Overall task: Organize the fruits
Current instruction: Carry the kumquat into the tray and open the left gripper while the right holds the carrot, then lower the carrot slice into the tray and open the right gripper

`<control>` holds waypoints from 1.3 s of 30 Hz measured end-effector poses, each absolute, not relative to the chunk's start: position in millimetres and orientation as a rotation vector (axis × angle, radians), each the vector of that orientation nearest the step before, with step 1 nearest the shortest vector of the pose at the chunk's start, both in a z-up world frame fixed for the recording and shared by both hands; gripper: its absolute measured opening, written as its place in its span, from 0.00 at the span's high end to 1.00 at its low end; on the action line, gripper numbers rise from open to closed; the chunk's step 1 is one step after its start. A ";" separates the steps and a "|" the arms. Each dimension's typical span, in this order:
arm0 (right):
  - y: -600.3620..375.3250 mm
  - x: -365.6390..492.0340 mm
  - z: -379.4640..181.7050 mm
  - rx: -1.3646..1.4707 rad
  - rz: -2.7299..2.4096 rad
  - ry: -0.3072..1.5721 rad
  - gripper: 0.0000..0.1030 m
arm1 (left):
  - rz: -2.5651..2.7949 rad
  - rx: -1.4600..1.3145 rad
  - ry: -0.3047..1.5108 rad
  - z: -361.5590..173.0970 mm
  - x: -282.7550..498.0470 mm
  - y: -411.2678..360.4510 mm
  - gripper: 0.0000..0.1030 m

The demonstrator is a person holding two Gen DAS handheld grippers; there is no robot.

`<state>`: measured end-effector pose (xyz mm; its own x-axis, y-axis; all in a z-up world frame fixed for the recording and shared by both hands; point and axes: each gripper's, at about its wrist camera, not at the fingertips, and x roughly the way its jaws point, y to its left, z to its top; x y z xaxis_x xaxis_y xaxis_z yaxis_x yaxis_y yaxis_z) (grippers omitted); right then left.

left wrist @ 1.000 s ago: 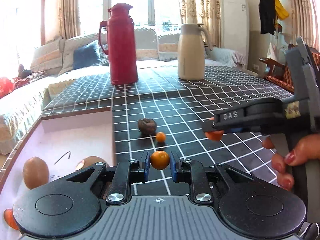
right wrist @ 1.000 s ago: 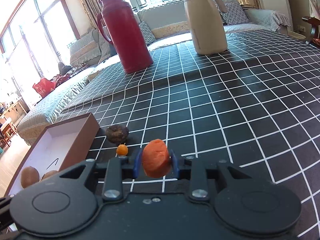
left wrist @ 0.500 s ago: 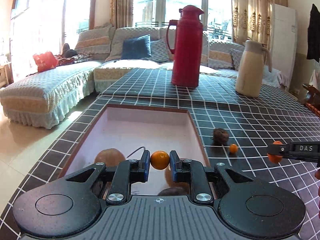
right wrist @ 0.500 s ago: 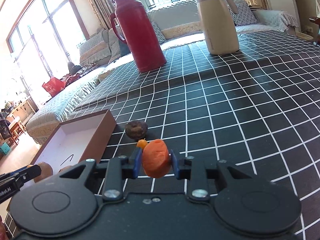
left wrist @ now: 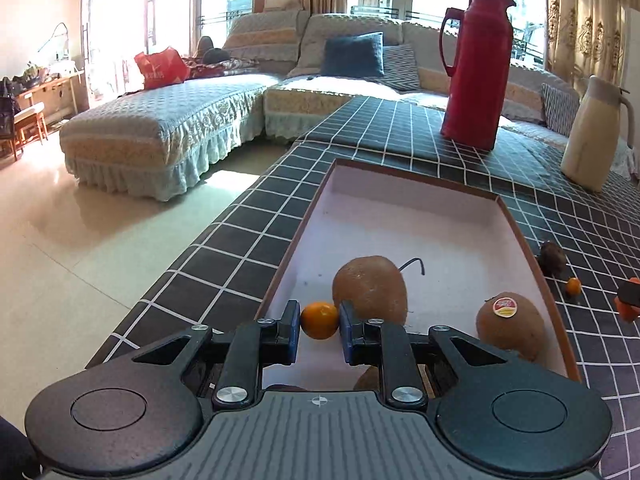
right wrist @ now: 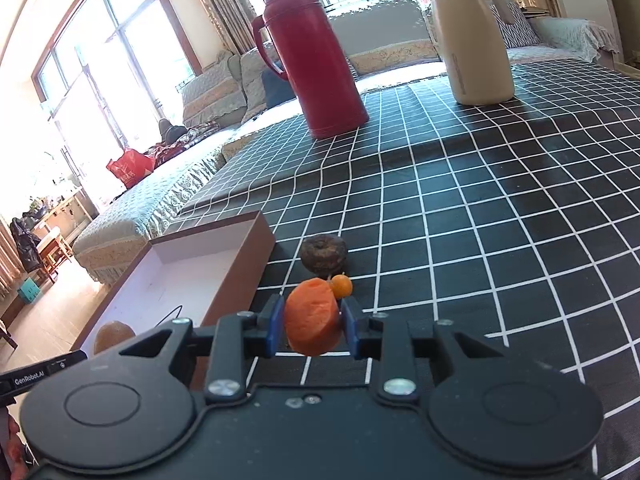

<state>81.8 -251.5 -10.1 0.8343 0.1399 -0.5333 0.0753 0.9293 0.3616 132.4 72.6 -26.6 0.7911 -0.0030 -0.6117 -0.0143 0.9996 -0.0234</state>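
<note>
My left gripper (left wrist: 319, 321) is shut on a small orange kumquat (left wrist: 319, 319), held over the near left part of the brown box (left wrist: 520, 232) with the pale inside. Two brown kiwis lie in the box, one plain (left wrist: 370, 288) and one with a sticker (left wrist: 510, 325). My right gripper (right wrist: 312, 322) is shut on an orange carrot chunk (right wrist: 311, 320) above the checked tablecloth, right of the box (right wrist: 240, 276). A second small kumquat (right wrist: 342, 285) and a dark wrinkled fruit (right wrist: 323, 254) lie on the cloth just beyond it.
A red thermos (right wrist: 316, 48) and a cream jug (right wrist: 472, 32) stand at the far side of the table (right wrist: 480, 208). Sofas (left wrist: 168, 120) surround the table, and the floor (left wrist: 80, 240) lies off its left edge. The right gripper's tip (left wrist: 628, 300) shows at the left view's right edge.
My left gripper has swung left with the kumquat, from over the cloth to over the box. My right gripper has drifted a little forward and left with the carrot chunk.
</note>
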 end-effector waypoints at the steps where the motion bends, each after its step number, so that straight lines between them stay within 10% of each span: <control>1: -250.0 81.8 -9.7 0.382 0.039 0.585 0.71 | 0.011 -0.033 0.666 -28.2 134.4 75.3 0.79; 25: -209.0 82.8 1.3 0.352 0.208 0.553 0.71 | 0.003 0.021 0.642 -21.9 81.6 61.1 0.77; 29: -190.5 85.3 4.0 0.319 0.264 0.545 0.71 | 0.015 -0.004 0.608 -16.6 73.8 66.0 0.24; 39: -124.4 109.3 -1.9 0.172 0.421 0.577 0.71 | 0.036 0.045 0.601 -17.6 60.7 60.7 0.15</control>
<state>109.3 -124.4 -1.9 0.7564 0.4313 -0.4918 -0.3367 0.9013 0.2726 60.7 60.7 -17.6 0.8244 0.0472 -0.5641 -0.0211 0.9984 0.0527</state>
